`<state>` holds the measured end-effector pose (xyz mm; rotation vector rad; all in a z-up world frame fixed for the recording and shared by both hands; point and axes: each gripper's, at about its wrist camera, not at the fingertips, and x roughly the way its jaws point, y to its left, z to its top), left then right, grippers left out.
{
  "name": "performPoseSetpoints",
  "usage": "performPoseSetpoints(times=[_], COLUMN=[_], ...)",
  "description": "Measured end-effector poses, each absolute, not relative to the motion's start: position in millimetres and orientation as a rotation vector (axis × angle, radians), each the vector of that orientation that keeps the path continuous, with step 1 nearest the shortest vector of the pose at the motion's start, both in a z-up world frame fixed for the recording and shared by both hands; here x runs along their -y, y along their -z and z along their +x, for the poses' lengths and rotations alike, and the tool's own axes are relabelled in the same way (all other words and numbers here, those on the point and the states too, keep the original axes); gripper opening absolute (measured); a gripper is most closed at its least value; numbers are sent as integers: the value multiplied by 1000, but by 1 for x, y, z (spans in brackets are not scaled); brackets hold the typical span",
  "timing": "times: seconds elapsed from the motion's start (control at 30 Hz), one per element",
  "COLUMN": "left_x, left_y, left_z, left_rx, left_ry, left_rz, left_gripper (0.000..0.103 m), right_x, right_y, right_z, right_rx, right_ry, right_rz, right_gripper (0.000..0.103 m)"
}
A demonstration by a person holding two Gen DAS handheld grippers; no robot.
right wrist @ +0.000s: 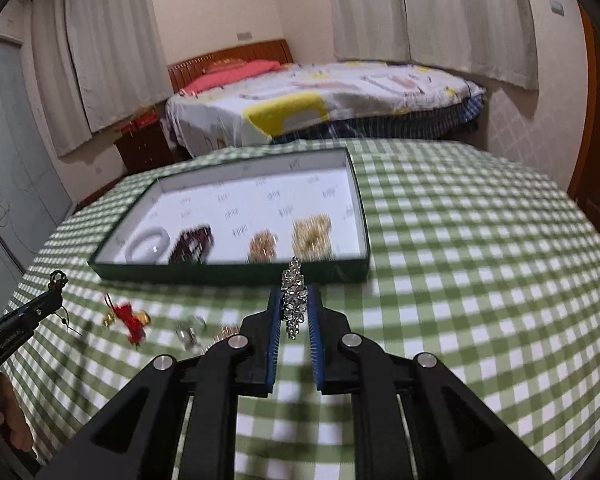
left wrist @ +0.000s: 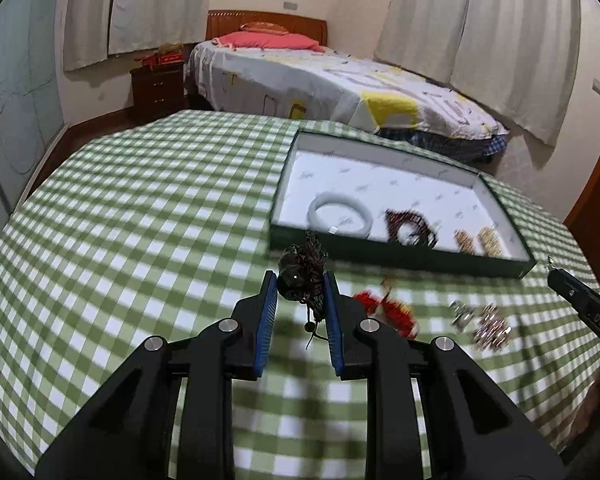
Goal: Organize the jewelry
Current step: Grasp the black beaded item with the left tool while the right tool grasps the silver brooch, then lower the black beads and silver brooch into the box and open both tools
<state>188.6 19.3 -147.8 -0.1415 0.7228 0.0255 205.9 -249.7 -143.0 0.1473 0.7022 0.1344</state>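
My left gripper (left wrist: 300,280) is shut on a dark beaded bracelet (left wrist: 302,270) with a cord tassel, held above the cloth just before the tray's near left corner. My right gripper (right wrist: 295,300) is shut on a sparkling rhinestone bracelet (right wrist: 294,300), held before the tray's near wall. The green tray (left wrist: 400,254) (right wrist: 228,274) with a white lining holds a white bangle (left wrist: 338,216) (right wrist: 148,242), a dark brown bracelet (left wrist: 410,228) (right wrist: 192,244) and two gold pieces (left wrist: 480,242) (right wrist: 288,240).
On the green checked tablecloth (left wrist: 160,220) lie a red tasselled charm (left wrist: 388,308) (right wrist: 130,320) and two silver pieces (left wrist: 480,324) (right wrist: 190,332). The other gripper shows at the edge of each view. A bed (left wrist: 340,84) stands behind the table.
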Motion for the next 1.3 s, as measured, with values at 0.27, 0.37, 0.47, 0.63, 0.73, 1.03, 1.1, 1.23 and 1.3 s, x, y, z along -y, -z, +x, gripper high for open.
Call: performPoseSetpoints(times=[0.27, 0.37, 0.47, 0.63, 0.73, 1.03, 1.1, 1.23, 1.3], left_x=[0, 8, 16, 26, 31, 30, 30, 33, 34], left_y=[121, 114, 113, 124, 137, 178, 184, 191, 193], left_z=[221, 238, 261, 295, 318, 370, 376, 381, 381], left_rx=[-647, -616, -605, -624, -661, -832, -865, -903, -905], left_ry=[27, 40, 52, 55, 53, 50, 52, 51, 49], left_rz=[-140, -124, -118, -105, -94, -122, -120, -92, -78], left_gripper=[23, 23, 23, 23, 23, 23, 23, 23, 23], right_x=[247, 245, 241, 237, 236, 237, 236, 237, 236], right_y=[120, 117, 118, 130, 142, 170, 174, 182, 185], right_z=[238, 252, 269, 292, 307, 341, 345, 352, 354], right_rx=[-597, -573, -561, -572, -601, -721, -747, -796, -813], right_ry=[-153, -162, -169, -167, -163, -152, -149, -148, -145], right_rz=[131, 126, 107, 97, 92, 91, 88, 86, 85], right_gripper=[14, 14, 14, 14, 14, 14, 14, 14, 14])
